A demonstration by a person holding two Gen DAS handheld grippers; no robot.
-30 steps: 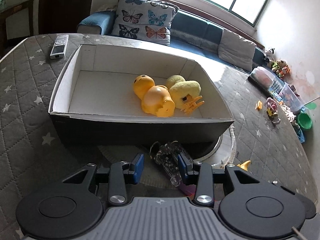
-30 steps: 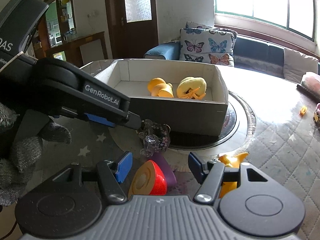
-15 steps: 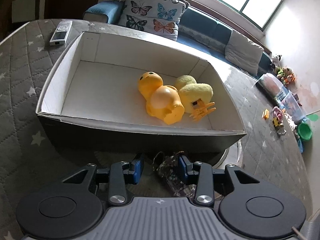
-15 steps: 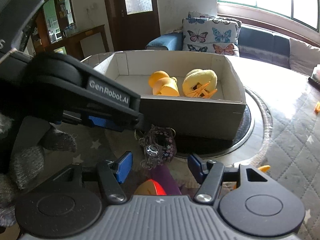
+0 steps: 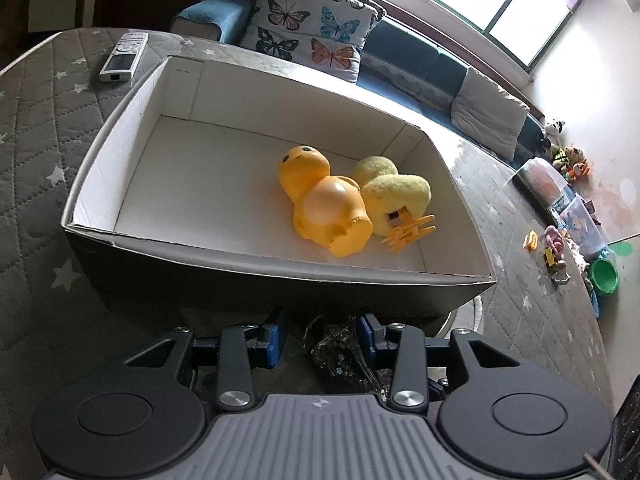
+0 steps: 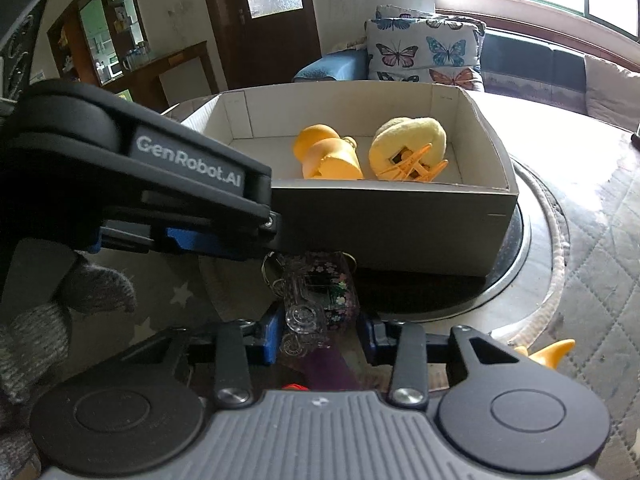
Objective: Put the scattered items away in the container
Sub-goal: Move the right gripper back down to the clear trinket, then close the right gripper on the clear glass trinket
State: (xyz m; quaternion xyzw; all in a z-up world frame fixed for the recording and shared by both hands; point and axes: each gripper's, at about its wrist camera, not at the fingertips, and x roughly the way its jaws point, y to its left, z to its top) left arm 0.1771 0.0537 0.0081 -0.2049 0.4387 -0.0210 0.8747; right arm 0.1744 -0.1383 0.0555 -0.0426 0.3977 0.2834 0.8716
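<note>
Two toys lie at the cardboard box's right end: one glossy plastic duck, one fuzzy plush chick. Left gripper is clamped on one clear floral-printed toy car, bottom centre below the box's near wall. Right gripper is spread apart.

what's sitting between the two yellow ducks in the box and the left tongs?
The box's near wall, then the clear floral trinket between the left tongs. The left wrist view shows it; in the right wrist view the trinket hangs outside the box.
</note>
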